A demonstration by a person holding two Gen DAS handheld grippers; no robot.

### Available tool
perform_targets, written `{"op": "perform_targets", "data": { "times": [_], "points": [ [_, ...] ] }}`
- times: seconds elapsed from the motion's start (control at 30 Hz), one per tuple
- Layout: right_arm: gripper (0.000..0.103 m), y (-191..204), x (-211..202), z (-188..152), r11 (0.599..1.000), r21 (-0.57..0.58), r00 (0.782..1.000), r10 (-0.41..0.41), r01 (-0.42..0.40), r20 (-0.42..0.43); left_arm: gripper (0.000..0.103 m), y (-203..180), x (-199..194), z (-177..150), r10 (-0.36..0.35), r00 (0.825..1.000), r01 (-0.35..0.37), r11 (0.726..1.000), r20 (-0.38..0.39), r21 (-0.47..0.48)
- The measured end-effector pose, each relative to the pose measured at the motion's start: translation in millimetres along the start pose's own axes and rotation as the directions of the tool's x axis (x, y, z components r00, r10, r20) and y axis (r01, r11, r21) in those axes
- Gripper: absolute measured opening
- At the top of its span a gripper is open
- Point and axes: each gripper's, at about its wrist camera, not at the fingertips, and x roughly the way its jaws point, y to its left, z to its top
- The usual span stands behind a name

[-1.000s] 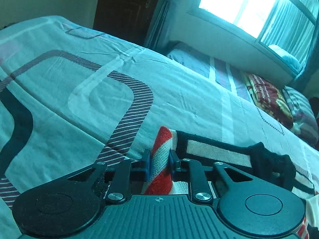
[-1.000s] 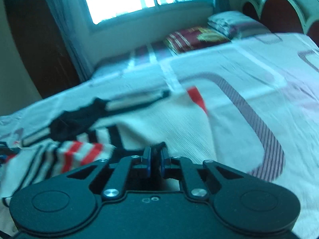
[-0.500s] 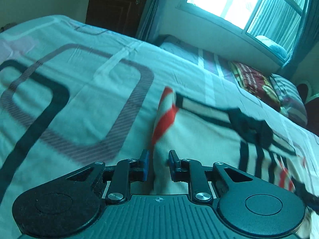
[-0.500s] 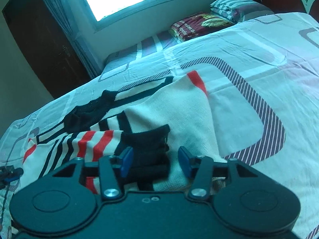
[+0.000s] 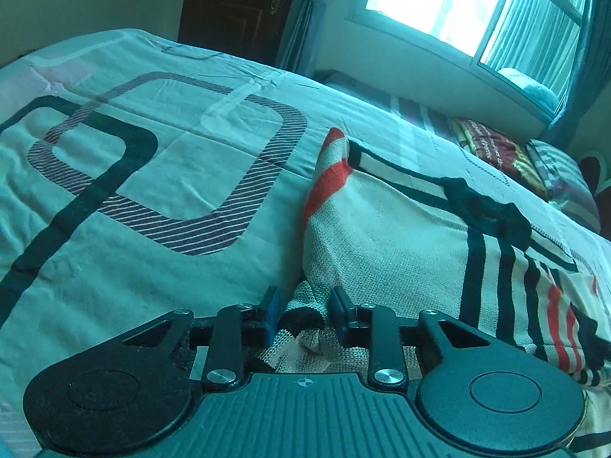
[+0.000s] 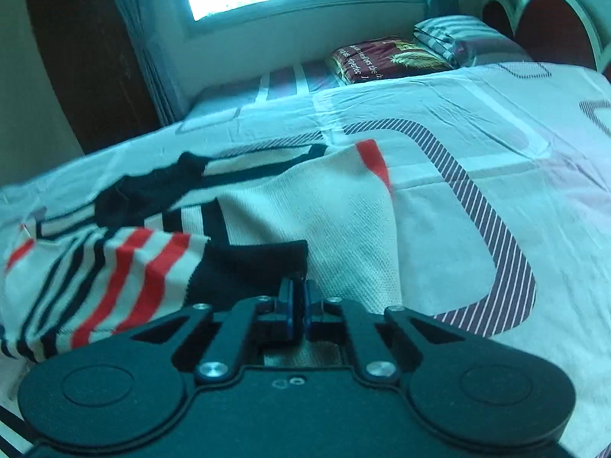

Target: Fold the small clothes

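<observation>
A cream knitted sweater (image 5: 382, 236) with black and red stripes lies spread on the bed sheet (image 5: 133, 229). My left gripper (image 5: 304, 305) sits low at its near edge. Its jaws are opening, with a bunched bit of knit between them and a gap to each pad. In the right wrist view the sweater (image 6: 324, 221) has a striped sleeve folded across it, ending in a black cuff (image 6: 259, 263). My right gripper (image 6: 298, 297) is shut on that cuff's near edge.
The patterned bed sheet (image 6: 496, 160) stretches wide on both sides of the sweater. Folded blankets and pillows (image 6: 385, 61) are stacked at the far end under the window (image 5: 458, 4). A headboard (image 6: 553, 26) stands far right, a dark door (image 5: 236, 7) far left.
The left gripper let go of the red-striped edge, drew back along the sweater, and its jaws widened. The right gripper opened over the black cuff, then shut on it.
</observation>
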Motion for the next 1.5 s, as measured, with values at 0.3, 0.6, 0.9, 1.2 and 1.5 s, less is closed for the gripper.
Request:
{"op": "perform_targets", "data": {
  "times": [0.3, 0.6, 0.9, 1.2, 1.5],
  "points": [
    [0.026, 24.9, -33.8, 3.2, 0.990, -0.039, 0.990, 0.134, -0.133, 0.033, 0.030, -27.3, -39.8, -9.8, -0.032, 0.997, 0.025, 0.994, 0.070, 0.105],
    [0.026, 56.6, -23.6, -0.8, 0.980, -0.114, 0.986, 0.164, -0.165, -0.026, 0.030, -47.5, -55.9, -4.3, -0.062, 0.993, 0.053, 0.994, 0.096, 0.099],
    [0.025, 81.1, -0.3, -9.0, 0.970, -0.232, 0.996, 0.056, -0.071, -0.068, 0.030, -108.4, -10.6, -20.1, -0.012, 0.998, 0.026, 0.975, -0.063, 0.219],
    [0.025, 51.5, -12.9, -8.3, 0.986, -0.158, 0.997, 0.051, -0.061, -0.062, 0.031, -97.2, -22.7, -21.6, 0.004, 0.999, 0.006, 0.978, -0.050, 0.209],
    [0.028, 69.6, -66.7, -43.1, 0.954, -0.212, 0.977, 0.198, -0.211, -0.083, 0.031, -116.7, -76.3, -53.0, -0.096, 0.993, 0.109, 0.960, -0.063, 0.259]
  ]
}}
